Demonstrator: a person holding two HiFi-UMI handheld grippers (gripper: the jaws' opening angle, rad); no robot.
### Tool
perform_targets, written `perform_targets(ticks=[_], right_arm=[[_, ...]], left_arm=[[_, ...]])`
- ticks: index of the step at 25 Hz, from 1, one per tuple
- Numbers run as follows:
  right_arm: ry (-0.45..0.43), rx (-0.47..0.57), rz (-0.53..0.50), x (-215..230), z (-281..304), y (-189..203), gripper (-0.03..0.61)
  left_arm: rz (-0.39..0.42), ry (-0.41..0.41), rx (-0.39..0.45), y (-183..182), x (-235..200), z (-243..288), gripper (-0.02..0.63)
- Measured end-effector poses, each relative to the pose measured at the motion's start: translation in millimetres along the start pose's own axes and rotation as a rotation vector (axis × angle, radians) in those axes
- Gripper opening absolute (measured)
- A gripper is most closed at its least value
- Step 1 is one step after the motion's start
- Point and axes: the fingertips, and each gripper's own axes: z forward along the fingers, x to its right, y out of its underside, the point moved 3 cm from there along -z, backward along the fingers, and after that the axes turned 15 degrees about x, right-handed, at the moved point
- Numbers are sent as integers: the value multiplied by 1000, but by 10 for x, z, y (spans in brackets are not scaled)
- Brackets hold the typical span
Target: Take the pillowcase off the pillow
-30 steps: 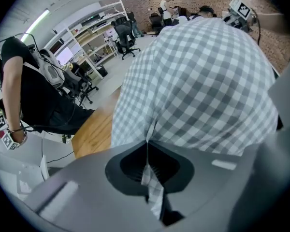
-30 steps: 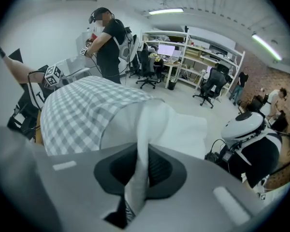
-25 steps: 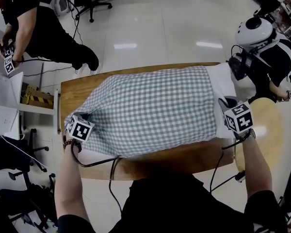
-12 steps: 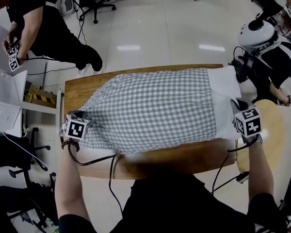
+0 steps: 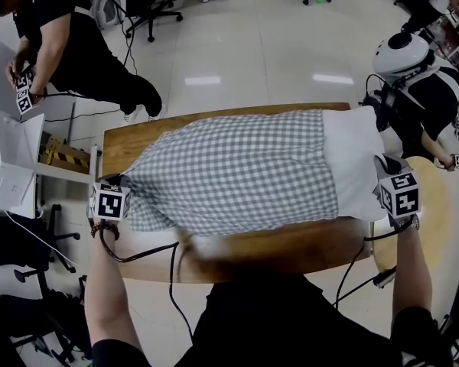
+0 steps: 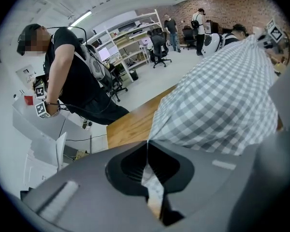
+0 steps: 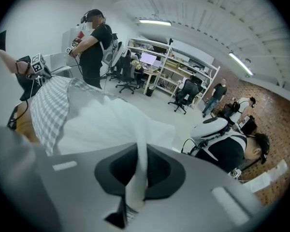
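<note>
A grey-checked pillowcase (image 5: 237, 170) covers most of a white pillow (image 5: 352, 163) lying across the wooden table (image 5: 291, 247). The pillow's bare white end sticks out of the case on the right. My left gripper (image 5: 124, 189) is at the case's left near corner, shut on checked cloth (image 6: 152, 190) that is stretched taut from its jaws. At the pillow's right end my right gripper (image 5: 382, 170) is shut on a fold of the white pillow (image 7: 135, 178). Both ends are lifted off the tabletop.
A person in black (image 5: 69, 44) stands at the far left beside a white shelf unit (image 5: 8, 167). A white-helmeted figure (image 5: 409, 60) and a round wooden top (image 5: 432, 197) are close on the right. Cables (image 5: 149, 251) hang at the table's near edge.
Both grippers have moved apart and upward, left one leftward, right one rightward. The checked case has slid left along the pillow, and more white pillow shows at the right end.
</note>
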Motion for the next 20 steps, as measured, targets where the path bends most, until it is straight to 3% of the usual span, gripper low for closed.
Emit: perform_targets(ticks=[11, 20], right_arm=[[52, 13, -21, 163, -176, -44, 18], [7, -39, -32, 121, -71, 118, 21]], left_arm=[[-43, -36, 34, -33, -89, -197, 7], [-47, -3, 12, 41, 106, -164, 8]])
